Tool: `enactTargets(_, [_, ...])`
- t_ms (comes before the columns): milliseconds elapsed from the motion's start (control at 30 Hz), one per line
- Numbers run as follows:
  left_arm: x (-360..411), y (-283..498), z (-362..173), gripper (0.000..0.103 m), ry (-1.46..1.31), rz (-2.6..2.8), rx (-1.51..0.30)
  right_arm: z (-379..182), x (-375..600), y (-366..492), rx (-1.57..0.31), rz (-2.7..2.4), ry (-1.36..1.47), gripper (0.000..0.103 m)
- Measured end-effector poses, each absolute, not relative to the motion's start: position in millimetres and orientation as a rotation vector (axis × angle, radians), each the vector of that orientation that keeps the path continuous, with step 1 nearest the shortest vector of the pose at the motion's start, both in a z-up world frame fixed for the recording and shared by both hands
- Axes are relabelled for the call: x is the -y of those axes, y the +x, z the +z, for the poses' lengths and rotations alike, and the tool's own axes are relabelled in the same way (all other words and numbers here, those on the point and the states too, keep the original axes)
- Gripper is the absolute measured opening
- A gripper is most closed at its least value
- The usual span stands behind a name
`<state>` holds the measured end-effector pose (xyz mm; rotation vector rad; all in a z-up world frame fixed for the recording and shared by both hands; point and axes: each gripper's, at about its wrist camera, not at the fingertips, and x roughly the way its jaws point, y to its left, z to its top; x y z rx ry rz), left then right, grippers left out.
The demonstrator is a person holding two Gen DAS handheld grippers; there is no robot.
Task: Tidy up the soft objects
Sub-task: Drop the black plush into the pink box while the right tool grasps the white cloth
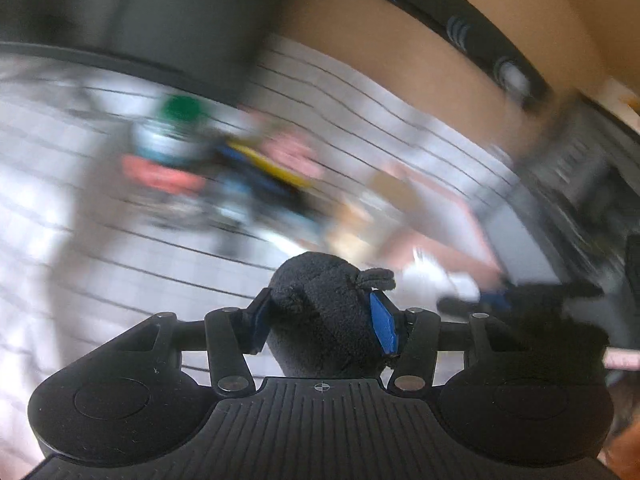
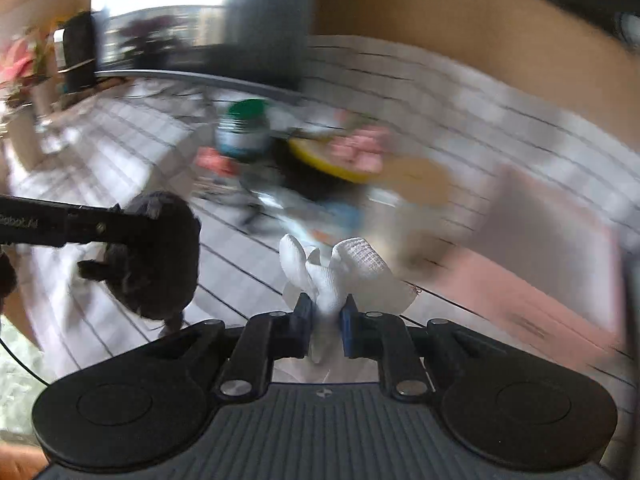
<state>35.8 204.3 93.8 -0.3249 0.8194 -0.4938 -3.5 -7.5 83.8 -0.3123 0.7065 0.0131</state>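
Left gripper [image 1: 324, 320] clamps black plush [image 1: 320, 300], bulging toward 12 o'clock. Right gripper [image 2: 326, 322] pinches white knit [image 2: 344, 268], fanning toward 12 o'clock.

Bright daylight, heavy motion blur, fisheye bending at edges.

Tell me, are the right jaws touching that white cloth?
Touching. The right wrist view shows the right gripper shut on the white cloth, both blue pads pressing its bunched neck.
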Motion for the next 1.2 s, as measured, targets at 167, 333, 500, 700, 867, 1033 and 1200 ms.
enactTargets(167, [-122,42,105,0.056,-0.281,-0.743,-0.879,119,70,-46,-0.601,-0.166,-0.269,0.015])
enactTargets(333, [-63,68,134,0.056,-0.244,-0.855,-0.829,135,114,-69,-0.518,-0.273,-0.166,0.015])
enactTargets(500, [-13,112,165,0.057,-0.174,-0.857,-0.715,131,134,-85,-0.483,-0.325,-0.115,0.015])
enactTargets(700, [40,186,171,0.061,-0.237,-0.724,-0.708,129,144,-92,-0.456,-0.367,-0.086,0.015])
enactTargets(867, [76,192,131,0.055,0.047,-0.647,-0.573,117,156,-91,-0.519,-0.4,-0.055,0.015])
enactTargets(1033, [57,212,107,0.053,-0.137,-0.677,-0.785,116,161,-79,-0.542,-0.381,-0.049,0.015])
enactTargets(1200, [-9,178,129,0.053,-0.289,-0.623,-0.671,146,157,-48,-0.457,-0.309,-0.083,0.015])
